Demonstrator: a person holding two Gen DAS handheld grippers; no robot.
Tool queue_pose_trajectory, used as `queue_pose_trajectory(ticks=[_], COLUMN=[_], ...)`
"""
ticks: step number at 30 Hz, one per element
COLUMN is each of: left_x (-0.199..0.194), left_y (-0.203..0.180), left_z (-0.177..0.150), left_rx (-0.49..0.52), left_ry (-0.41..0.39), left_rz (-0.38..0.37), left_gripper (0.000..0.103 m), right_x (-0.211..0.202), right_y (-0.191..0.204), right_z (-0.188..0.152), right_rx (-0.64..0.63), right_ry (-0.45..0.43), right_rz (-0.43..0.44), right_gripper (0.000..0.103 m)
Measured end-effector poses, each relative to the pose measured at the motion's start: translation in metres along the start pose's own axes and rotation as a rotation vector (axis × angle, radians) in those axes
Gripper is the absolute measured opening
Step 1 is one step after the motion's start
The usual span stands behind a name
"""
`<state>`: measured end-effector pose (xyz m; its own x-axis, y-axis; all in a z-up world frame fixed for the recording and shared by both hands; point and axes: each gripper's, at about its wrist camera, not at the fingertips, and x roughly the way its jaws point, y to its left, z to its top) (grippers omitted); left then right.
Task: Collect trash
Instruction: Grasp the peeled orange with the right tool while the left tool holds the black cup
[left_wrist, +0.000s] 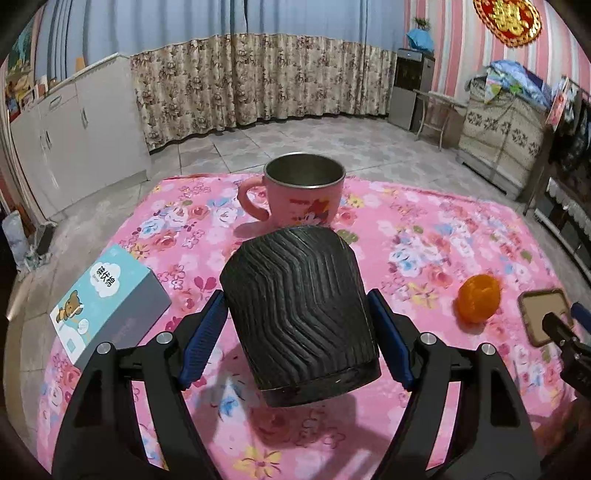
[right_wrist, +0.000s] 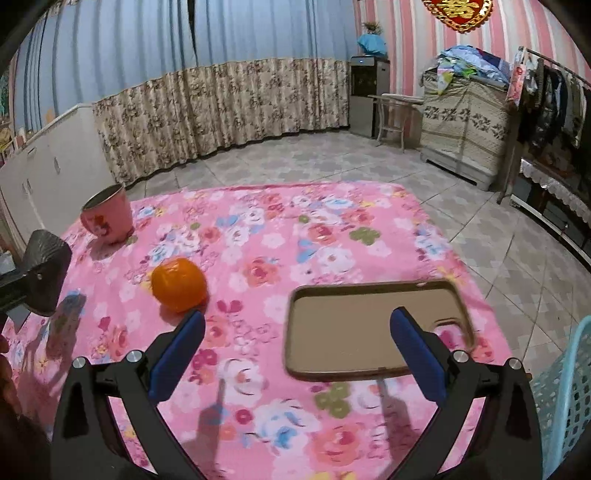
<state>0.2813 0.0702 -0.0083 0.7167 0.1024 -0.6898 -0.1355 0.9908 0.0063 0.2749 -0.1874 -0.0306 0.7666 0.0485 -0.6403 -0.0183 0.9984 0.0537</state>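
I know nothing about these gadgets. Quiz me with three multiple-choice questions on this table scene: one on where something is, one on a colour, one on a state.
1. Where does the orange lie?
A. Inside the pink mug
B. On the flowered cloth, left of the phone case
C. On the floor

2. What colour is the ribbed cup between the left gripper's pads?
A. Black
B. White
C. Yellow

3. How is the right gripper?
A. Shut on the orange
B. Shut on the phone case
C. Open, holding nothing

Answers:
1 B: the right wrist view shows it on the cloth, apart from the phone case and the pink mug.
2 A: its wavy wall is black.
3 C: its blue pads stand wide apart above the cloth and case.
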Motion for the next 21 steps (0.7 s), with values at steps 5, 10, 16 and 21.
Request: queue_pose_trajectory(ticks=[5, 10, 16, 21], left_x=[0.002, 0.002, -0.003, 0.0], left_y=[0.0, 0.005, 0.025, 0.028], left_z=[-0.001, 0.002, 0.008, 0.008], left_rx=[0.027, 0.021, -0.016, -0.015], left_ry=[0.004, 0.0, -0.028, -0.032], left_rz=[-0.006, -0.019, -0.008, 0.004], left_gripper=[0.075, 0.075, 0.075, 0.075], right_x=[0.004, 0.012, 0.029, 0.044], right_y=[0.018, 0.038, 0.068, 0.085], right_z=[0.002, 0.012, 0.013, 0.015], right_rx=[-0.026, -0.029, -0.086, -0.131], right_ry=[0.003, 0.002, 0.024, 0.063], right_rz=[0.002, 0.019, 0.03, 0.023], right_gripper=[0.098, 0.098, 0.098, 0.098])
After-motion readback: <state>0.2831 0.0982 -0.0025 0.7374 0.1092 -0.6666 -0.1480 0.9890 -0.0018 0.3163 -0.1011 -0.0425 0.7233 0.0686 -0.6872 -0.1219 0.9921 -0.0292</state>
